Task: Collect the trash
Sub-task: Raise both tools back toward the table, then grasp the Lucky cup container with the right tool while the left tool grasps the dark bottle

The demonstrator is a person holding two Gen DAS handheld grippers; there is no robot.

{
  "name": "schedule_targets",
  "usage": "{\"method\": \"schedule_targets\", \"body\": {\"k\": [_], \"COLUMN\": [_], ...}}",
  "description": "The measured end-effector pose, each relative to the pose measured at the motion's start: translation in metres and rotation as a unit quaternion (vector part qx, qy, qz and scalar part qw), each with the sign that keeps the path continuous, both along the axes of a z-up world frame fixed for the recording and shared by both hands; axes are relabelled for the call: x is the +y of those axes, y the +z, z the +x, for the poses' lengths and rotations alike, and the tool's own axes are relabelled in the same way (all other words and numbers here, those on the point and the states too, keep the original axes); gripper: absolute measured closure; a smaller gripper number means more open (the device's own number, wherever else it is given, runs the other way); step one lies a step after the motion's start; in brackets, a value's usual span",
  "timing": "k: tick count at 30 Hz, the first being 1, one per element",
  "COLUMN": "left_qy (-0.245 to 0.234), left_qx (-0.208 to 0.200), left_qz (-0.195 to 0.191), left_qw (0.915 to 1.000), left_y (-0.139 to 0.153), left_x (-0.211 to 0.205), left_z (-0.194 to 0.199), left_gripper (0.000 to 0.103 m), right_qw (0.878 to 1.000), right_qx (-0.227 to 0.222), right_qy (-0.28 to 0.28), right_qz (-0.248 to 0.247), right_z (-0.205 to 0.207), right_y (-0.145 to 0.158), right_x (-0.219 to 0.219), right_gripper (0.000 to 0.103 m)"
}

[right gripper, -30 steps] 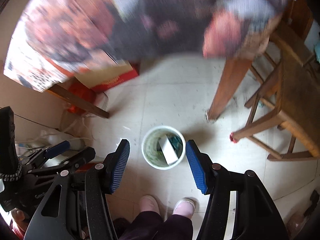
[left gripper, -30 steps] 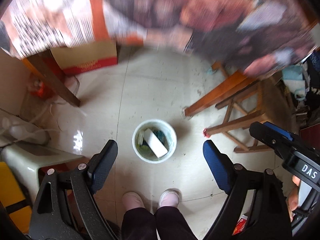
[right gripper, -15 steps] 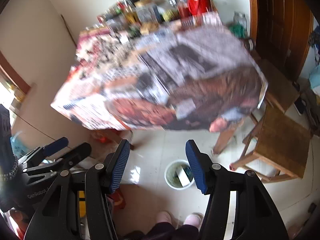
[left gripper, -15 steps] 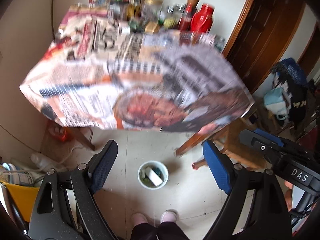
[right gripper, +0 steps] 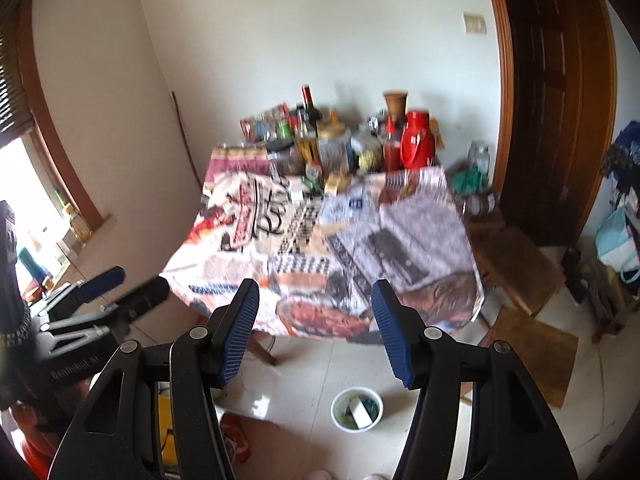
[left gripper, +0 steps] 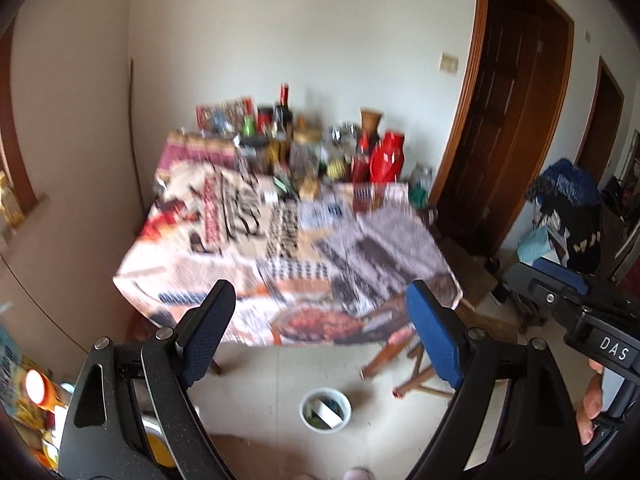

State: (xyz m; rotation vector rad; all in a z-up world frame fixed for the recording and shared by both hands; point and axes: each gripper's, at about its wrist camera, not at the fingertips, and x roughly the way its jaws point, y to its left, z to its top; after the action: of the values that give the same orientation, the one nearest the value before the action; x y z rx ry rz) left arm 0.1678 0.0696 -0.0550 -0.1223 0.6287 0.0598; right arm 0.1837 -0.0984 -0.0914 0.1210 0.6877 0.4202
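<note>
Both gaping, empty tongs [left gripper: 316, 320] [right gripper: 315, 322] have tilted up from the round white bin [left gripper: 325, 410] toward the paper-covered table [left gripper: 288, 256].

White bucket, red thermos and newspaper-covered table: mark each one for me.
white bucket [right gripper: 335, 407]: right wrist view, left rim.
red thermos [right gripper: 418, 146]: right wrist view, middle of its body.
newspaper-covered table [left gripper: 240, 256]: left wrist view, bare paper top.
</note>
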Motion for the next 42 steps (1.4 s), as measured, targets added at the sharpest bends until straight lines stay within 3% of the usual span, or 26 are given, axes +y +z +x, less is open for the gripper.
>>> {"method": "schedule_targets", "body": {"k": [8, 11, 13, 19, 25, 35, 42], "left_qy": [-0.015, -0.019, -0.023, -0.03, -0.023, 0.008, 0.032], "left_qx": [-0.058, -0.068, -0.069, -0.065, -0.067, -0.071, -0.042], "left_qz": [0.021, 0.024, 0.021, 0.028, 0.036, 0.047, 0.042], "left_qw": [0.9979, 0.9972, 0.9971, 0.997, 0.9969, 0.9963, 0.9977], "left_y": [0.051, 0.057, 0.056, 0.053, 0.05, 0.064, 0.05], "left_x": [0.021, 0.024, 0.025, 0.021, 0.011, -0.014, -0.015], "left_z": [-0.025, -0.025, -0.021, 0.002, 0.051, 0.166, 0.224], "left_gripper": [0.015, 0.01, 0.01, 0.01, 0.01, 0.01, 0.01], "right_qw": [0.997, 0.994, 0.992, 0.991, 0.993, 0.994, 0.994], "right_qx": [-0.065, -0.083, -0.089, -0.087, -0.082, -0.103, -0.102], "right_qy": [-0.05, -0.073, -0.085, -0.097, -0.082, -0.048, -0.018], "right_qz": [0.008, 0.01, 0.009, 0.0, 0.007, -0.005, -0.018], "right_z": [-0.033, -0.038, -0.037, -0.018, 0.024, 0.13, 0.187], "right_y": [0.047, 0.056, 0.059, 0.058, 0.054, 0.066, 0.06], "right_x": [-0.001, -0.003, -0.004, -0.007, -0.01, -0.031, -0.033], "right_gripper": [0.035, 0.031, 0.023, 0.023, 0.023, 0.023, 0.023]}}
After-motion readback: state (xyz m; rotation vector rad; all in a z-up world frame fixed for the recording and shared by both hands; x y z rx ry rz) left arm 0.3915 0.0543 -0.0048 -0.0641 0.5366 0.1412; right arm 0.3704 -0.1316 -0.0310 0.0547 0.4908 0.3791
